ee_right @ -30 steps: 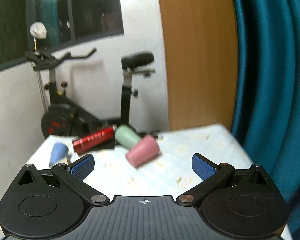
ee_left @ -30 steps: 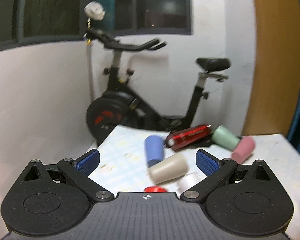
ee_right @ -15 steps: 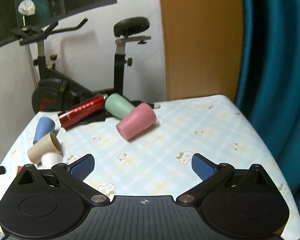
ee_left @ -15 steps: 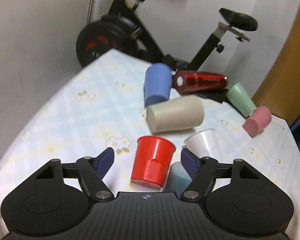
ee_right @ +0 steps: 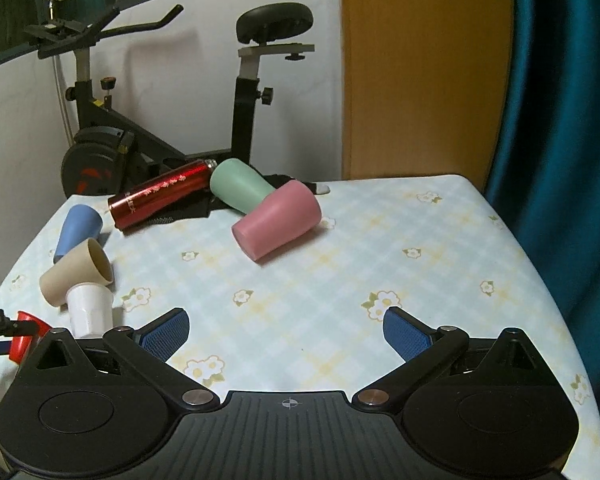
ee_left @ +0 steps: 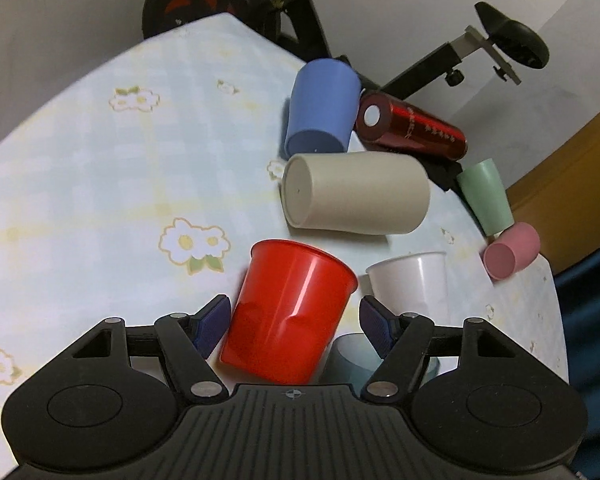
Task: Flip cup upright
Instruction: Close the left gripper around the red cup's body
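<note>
A red plastic cup lies tilted between the two blue pads of my left gripper. The jaws are open around it; I see small gaps on both sides. The cup's rim points away from me. It shows as a red sliver in the right wrist view. My right gripper is open and empty over the flowered tablecloth. A white cup stands right of the red one.
A beige cup, a blue cup, a green cup and a pink cup lie on their sides. A red metal bottle lies at the back. A pale blue cup is under the left gripper. An exercise bike stands behind the table.
My left gripper has tipped down and moved forward over the table until the red cup sits between its pads. My right gripper has dropped a little and the view has steadied.
</note>
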